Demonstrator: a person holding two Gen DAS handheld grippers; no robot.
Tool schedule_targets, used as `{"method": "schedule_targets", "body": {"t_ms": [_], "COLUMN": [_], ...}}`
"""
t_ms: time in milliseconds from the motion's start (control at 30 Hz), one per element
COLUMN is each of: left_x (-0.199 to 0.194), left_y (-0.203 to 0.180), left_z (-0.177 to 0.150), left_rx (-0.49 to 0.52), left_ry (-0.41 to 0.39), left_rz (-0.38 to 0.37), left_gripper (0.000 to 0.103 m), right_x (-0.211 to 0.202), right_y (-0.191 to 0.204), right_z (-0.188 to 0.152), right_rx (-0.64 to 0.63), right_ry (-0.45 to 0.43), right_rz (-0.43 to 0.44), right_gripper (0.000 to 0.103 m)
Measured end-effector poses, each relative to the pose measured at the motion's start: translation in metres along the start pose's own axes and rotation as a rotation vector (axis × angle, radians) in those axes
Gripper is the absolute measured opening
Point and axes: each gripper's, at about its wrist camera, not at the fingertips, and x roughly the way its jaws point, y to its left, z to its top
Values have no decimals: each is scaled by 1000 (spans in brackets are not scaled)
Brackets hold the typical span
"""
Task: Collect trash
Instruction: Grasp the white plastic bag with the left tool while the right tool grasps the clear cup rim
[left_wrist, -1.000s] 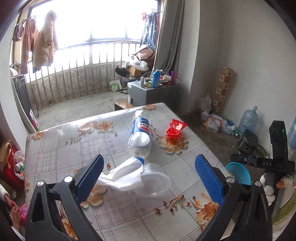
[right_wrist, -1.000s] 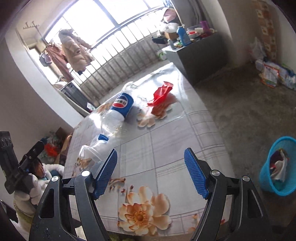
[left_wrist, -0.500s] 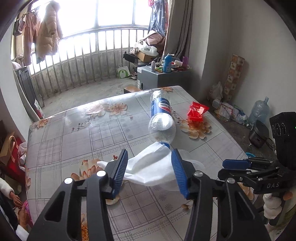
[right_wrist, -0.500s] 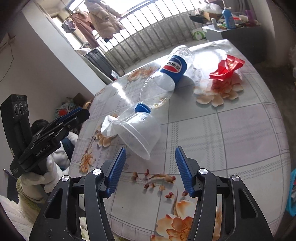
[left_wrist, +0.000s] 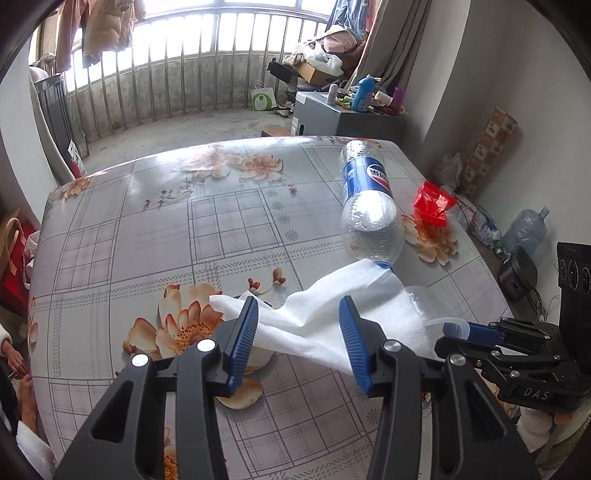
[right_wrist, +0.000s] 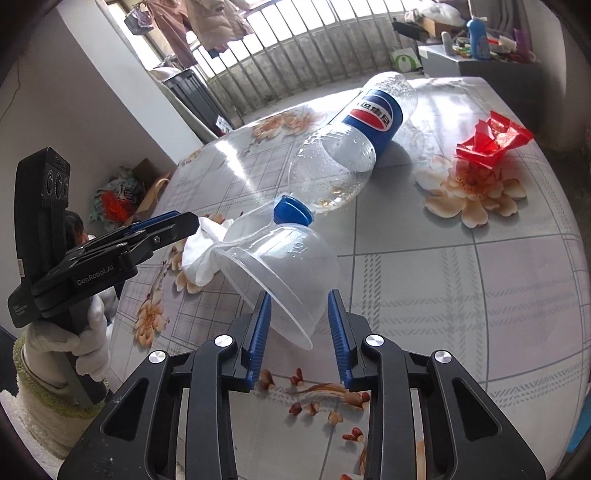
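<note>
Right gripper (right_wrist: 297, 328) is closing its jaws around the rim of the clear plastic cup (right_wrist: 280, 262) lying on the floral table (right_wrist: 461, 277). Left gripper (left_wrist: 299, 339) is straddling the white tissue (left_wrist: 343, 310) half-open, pads apparently not pressing it. Beyond are lying the plastic bottle (right_wrist: 354, 147) and red wrapper (right_wrist: 487, 140).

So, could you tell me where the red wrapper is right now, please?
The red wrapper lies on the table's far right in the right wrist view, beyond a printed flower and right of the fallen bottle.

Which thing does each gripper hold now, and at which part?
Left gripper: crumpled white tissue lies between its pads, grip not certain. Right gripper: closing around the clear plastic cup near its rim.
</note>
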Motion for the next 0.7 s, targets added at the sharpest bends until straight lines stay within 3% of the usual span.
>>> {"method": "schedule_targets", "body": {"t_ms": [67, 167, 700], "left_x": [0, 1, 21], "left_y": [1, 4, -2], "left_z": [-1, -2, -12], "left_rx": [0, -10, 25], "left_ry": [2, 7, 72], "left_rz": [0, -4, 42], "left_gripper": [44, 44, 48], "right_x": [2, 3, -35], "right_y": [-1, -6, -54], "right_z": [0, 0, -20], "right_rx": [10, 27, 152], "right_ry": [7, 10, -46], "right_rz": [-7, -19, -109], "right_gripper": [12, 4, 4]}}
